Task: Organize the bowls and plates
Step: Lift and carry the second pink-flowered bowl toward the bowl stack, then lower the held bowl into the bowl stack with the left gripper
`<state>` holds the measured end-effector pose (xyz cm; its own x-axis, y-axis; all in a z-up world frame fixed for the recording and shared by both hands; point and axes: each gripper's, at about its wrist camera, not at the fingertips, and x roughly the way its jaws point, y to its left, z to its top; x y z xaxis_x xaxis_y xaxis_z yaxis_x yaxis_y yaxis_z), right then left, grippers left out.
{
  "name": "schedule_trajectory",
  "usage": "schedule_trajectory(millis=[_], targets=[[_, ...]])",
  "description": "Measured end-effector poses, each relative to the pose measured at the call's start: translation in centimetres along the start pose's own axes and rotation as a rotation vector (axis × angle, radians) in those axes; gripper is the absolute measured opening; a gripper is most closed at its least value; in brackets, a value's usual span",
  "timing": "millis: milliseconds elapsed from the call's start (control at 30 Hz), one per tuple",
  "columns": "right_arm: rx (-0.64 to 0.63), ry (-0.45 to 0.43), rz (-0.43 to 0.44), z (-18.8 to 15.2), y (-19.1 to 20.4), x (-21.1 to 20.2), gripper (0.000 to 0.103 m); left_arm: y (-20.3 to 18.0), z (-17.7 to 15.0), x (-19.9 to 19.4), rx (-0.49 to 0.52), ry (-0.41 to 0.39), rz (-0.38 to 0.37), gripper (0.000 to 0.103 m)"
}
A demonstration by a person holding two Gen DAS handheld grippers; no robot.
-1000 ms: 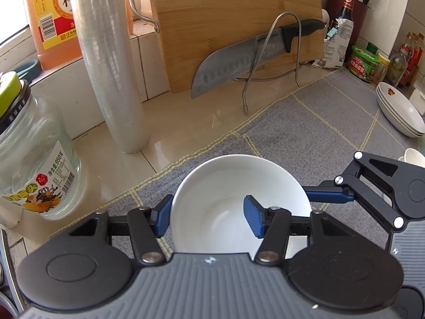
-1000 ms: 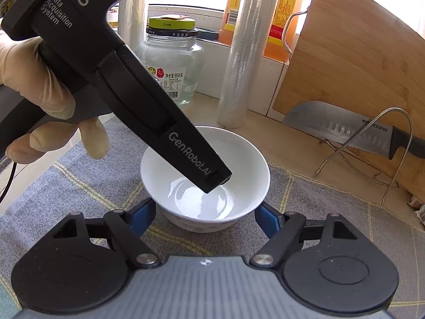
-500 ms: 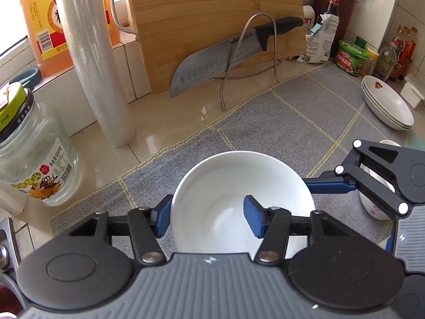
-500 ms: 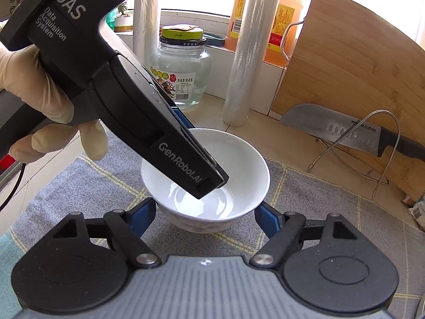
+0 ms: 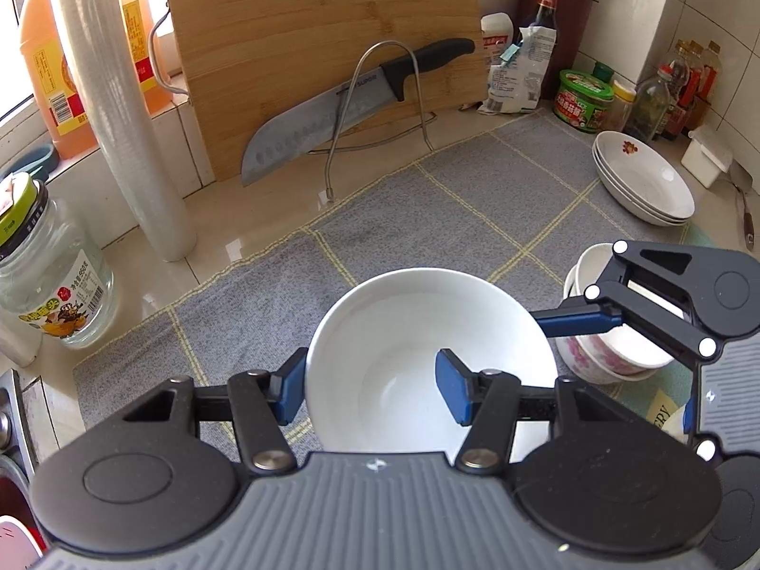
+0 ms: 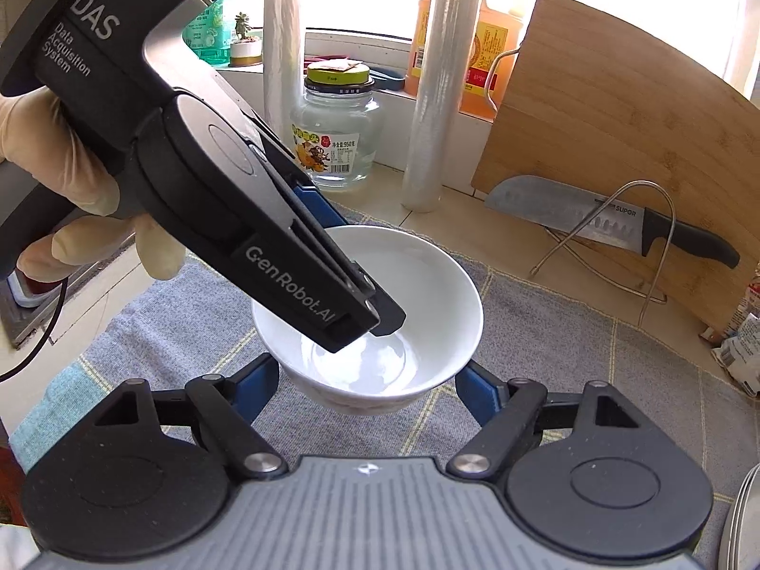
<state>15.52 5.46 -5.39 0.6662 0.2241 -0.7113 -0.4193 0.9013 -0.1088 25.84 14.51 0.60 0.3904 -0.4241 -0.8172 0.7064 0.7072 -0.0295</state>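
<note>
My left gripper [image 5: 373,392] is shut on the rim of a white bowl [image 5: 418,332], one finger outside and one inside, and holds it above the grey mat [image 5: 427,218]. In the right wrist view the same bowl [image 6: 418,294] hangs from the left gripper [image 6: 375,323]. My right gripper [image 6: 365,387] is open, its blue fingers on either side of the bowl's base and apart from it. A stack of small bowls with pink flowers [image 5: 603,356] stands at the right. A stack of white plates [image 5: 646,180] lies at the far right.
A cleaver [image 5: 332,114] rests on a wire stand against a wooden cutting board [image 5: 323,33]. A plastic wrap roll [image 5: 123,109], a glass jar [image 5: 42,280] and an oil bottle [image 5: 47,66] stand at the left. Sauce bottles and jars [image 5: 579,99] crowd the back right corner.
The left gripper has lifted the white bowl and carried it right, toward the stack of flowered bowls. The right gripper stays open around the bowl's base.
</note>
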Motion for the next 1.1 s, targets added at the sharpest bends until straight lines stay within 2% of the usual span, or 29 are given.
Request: schedule_trajectory(millis=[500,1100], targets=[[0.014,-0.010,-0.034,-3.0,-1.5,-4.5,0.085,-5.3,0.8,-0.9,0.048,0.010,-0.026,0.056],[0.065,-0.023,-0.124,-6.0,-5.4,-8.4,0.085,-11.6,4.0,-0.1,0.148,-0.014,-0.068,0.056]])
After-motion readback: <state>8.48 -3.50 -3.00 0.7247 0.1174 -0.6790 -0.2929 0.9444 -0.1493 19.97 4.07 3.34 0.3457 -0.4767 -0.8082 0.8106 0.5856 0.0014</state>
